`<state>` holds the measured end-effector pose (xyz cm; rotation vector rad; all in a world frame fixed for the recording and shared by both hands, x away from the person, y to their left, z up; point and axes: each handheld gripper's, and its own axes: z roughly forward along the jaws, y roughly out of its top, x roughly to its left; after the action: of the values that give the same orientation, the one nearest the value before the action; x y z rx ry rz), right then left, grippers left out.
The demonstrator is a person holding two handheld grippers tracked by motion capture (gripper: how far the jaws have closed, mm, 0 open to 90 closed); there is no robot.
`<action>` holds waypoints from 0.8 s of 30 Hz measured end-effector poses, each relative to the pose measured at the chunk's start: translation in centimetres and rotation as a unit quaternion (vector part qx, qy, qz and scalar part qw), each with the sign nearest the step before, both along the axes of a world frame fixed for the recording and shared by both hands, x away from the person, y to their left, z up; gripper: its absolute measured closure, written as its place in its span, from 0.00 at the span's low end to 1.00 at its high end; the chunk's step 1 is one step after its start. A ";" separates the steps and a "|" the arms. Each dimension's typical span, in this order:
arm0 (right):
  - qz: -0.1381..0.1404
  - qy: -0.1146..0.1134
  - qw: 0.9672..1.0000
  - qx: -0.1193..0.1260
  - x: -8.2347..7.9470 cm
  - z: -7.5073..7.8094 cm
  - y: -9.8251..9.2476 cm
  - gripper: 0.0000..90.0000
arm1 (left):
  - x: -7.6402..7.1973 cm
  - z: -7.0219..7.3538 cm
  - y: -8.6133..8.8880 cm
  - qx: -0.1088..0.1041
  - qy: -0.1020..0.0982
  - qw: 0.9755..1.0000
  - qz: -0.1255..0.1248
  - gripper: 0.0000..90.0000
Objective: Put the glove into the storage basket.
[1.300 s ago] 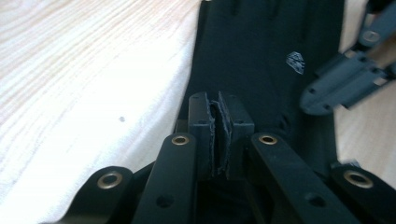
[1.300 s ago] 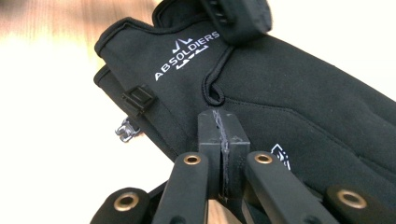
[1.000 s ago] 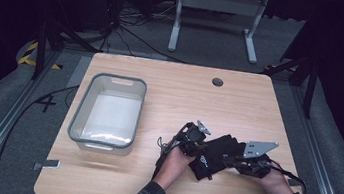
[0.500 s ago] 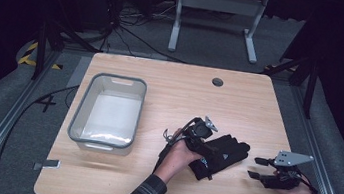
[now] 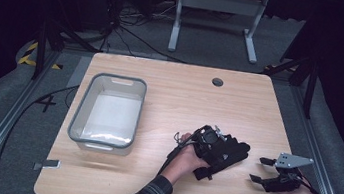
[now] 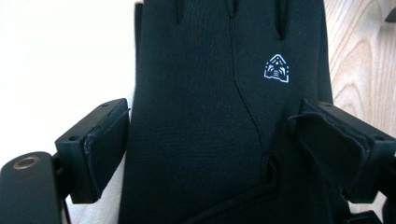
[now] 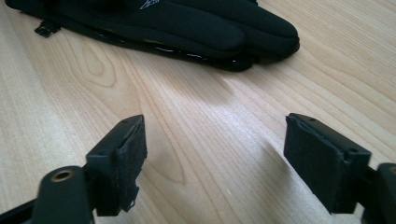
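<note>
Wooden tabletop, clear plastic bin on its left side. Black gloves lie stacked flat near front edge, right of centre. Left gripper over the gloves' cuff end, fingers just been opening, spread w/ glove between but not pinched. Right gripper just beside gloves on bare wood, fingers also just opened, nothing betw. them.

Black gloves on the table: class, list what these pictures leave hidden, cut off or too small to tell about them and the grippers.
- Gloves, high view: how many are stacked; dark and too small.
- Gloves, left gripper view: fingertips cut off by the top edge.
- Left gripper, high view: hidden behind the hand and the gloves.
- Clear bin, high view: whether it holds anything; too small.
- Right gripper, right gripper view: body cut off by the bottom edge.
</note>
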<state>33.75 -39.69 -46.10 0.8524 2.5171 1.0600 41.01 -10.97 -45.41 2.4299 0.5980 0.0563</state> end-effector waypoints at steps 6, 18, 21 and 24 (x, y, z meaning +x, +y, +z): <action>-0.002 0.001 1.000 -0.005 0.1 -0.4 -0.1 0.20 | -0.1 -0.1 0.1 0.001 -0.005 1.000 0.000 0.12; -0.009 -0.001 1.000 0.003 0.2 -0.6 -0.2 0.14 | -0.3 0.3 0.4 -0.002 -0.004 1.000 -0.018 0.40; -0.010 0.000 1.000 0.003 0.2 -0.6 -0.2 0.14 | -0.3 0.4 0.6 -0.006 0.004 0.999 -0.031 0.54; -0.009 0.000 1.000 0.003 0.2 -0.6 -0.2 0.14 | -0.2 0.5 0.7 -0.013 0.019 0.999 -0.034 0.70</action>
<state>33.98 -39.87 -46.74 0.8760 2.5017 1.0633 40.82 -10.31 -44.90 2.4295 0.5297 -0.0244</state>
